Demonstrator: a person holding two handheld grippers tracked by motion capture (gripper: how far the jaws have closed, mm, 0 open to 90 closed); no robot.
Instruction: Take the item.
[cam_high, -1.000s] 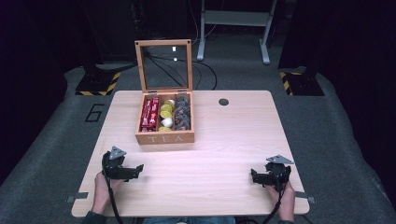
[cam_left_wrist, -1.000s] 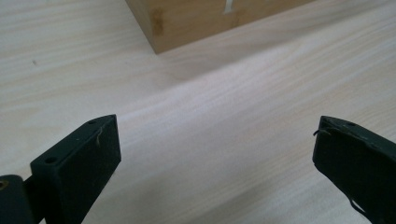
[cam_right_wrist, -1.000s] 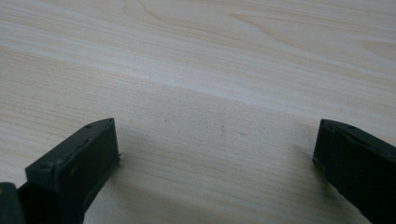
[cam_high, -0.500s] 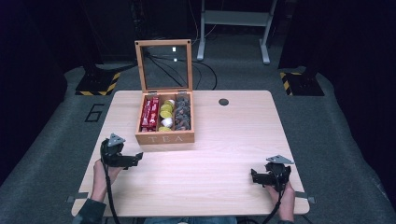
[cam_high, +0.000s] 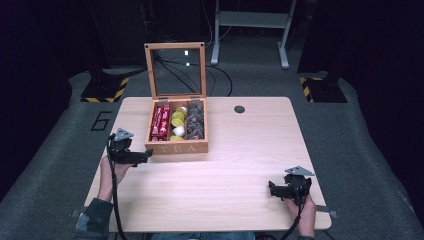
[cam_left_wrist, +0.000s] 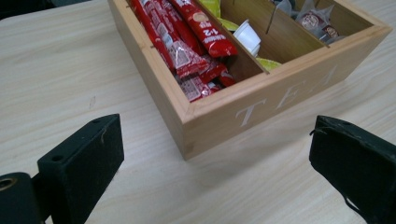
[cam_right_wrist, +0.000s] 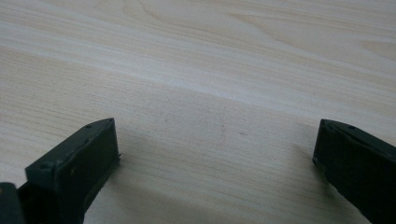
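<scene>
Jaws of right gripper (cam_high: 276, 189) wide apart, low over bare desk (cam_high: 250, 150) at near edge. Left gripper (cam_high: 142, 157) also with jaws apart, just beside near left corner of open tea box (cam_high: 176, 146). Best to come over red sachets (cam_left_wrist: 184, 42) from above, clear of wooden rim.

Light wood table (cam_high: 240, 165) sitting on grey floor (cam_high: 370, 150), white metal stand (cam_high: 250, 22) standing at 12 o'clock, yellow-black striped bases (cam_high: 105, 90) lying at 10 and 2 o'clock, dark surroundings fading beyond, cables (cam_high: 220, 75) trailing at 12 o'clock.
</scene>
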